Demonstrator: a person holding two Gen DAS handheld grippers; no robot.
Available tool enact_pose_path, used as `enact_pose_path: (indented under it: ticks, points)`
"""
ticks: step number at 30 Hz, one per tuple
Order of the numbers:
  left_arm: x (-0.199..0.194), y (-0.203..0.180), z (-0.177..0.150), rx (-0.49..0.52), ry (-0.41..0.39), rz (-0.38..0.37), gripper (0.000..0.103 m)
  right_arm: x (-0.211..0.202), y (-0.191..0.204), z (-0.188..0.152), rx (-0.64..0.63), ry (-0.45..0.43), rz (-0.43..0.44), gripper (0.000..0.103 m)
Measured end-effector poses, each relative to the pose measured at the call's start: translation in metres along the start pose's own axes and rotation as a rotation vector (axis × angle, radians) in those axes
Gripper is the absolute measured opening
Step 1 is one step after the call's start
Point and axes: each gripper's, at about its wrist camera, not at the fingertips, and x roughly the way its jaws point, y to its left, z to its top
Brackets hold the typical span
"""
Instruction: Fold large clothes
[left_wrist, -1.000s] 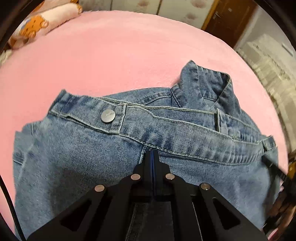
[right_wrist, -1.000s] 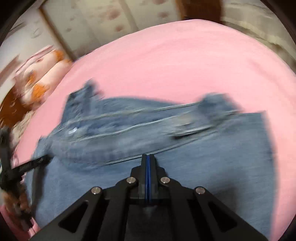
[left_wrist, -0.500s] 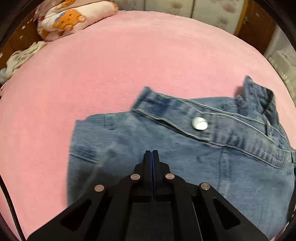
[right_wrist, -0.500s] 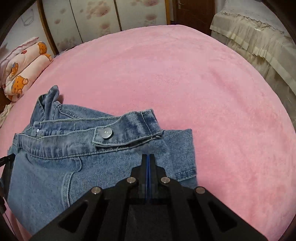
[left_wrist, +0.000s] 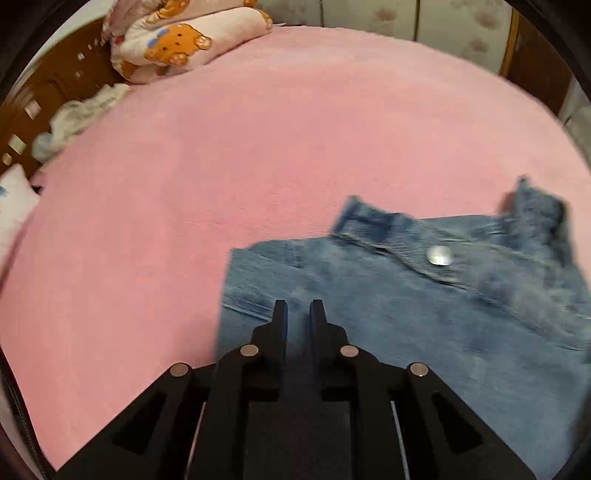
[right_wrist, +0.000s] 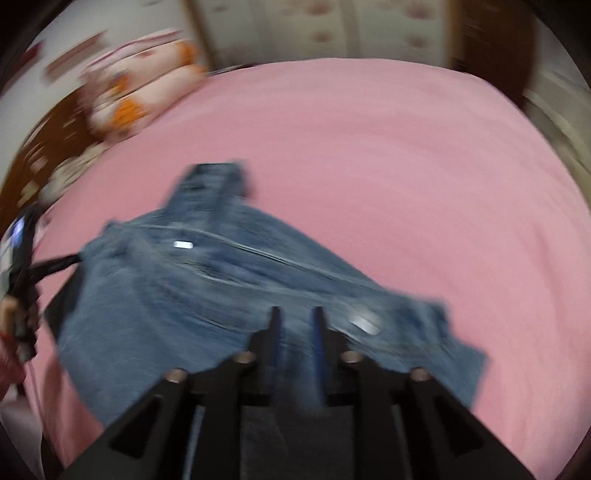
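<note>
A pair of blue jeans (left_wrist: 424, 314) lies folded on the pink bed cover (left_wrist: 221, 166), waistband with a metal button (left_wrist: 439, 255) facing away. My left gripper (left_wrist: 298, 308) is open a little, its fingers over the jeans' left edge. In the blurred right wrist view the jeans (right_wrist: 221, 288) spread left and ahead. My right gripper (right_wrist: 295, 314) is open a little over the denim near the waistband. The left gripper also shows in the right wrist view (right_wrist: 55, 264), at the jeans' far left edge.
A rolled pink bear-print blanket (left_wrist: 177, 44) lies at the bed's far left, with a wooden headboard (left_wrist: 44, 99) and crumpled white cloth (left_wrist: 77, 118) beside it. Wardrobe doors (right_wrist: 332, 29) stand beyond the bed. Pink cover stretches ahead and to both sides.
Both grippers have gone from shut to slightly open. The left view has swung further left, the right view left too, with heavy blur. The jeans lie flat on the bed.
</note>
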Motion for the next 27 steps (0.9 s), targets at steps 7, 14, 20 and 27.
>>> enact_pose_path:
  ticks: [7,14,20,27]
  points:
    - [-0.022,-0.024,-0.019,0.03,0.04,-0.139,0.016,0.045,0.072,0.04,-0.336,0.148,0.131,0.047]
    - [-0.044,-0.034,-0.05,0.085,0.059,-0.191,0.018,0.077,0.089,0.026,-0.453,0.292,0.052,0.02]
    - [-0.039,-0.023,-0.053,0.075,0.095,-0.213,0.018,0.063,0.09,0.02,-0.485,0.216,-0.018,0.004]
    - [-0.041,-0.019,-0.06,0.073,0.106,-0.226,0.019,0.065,0.087,0.036,-0.43,0.121,-0.149,0.005]
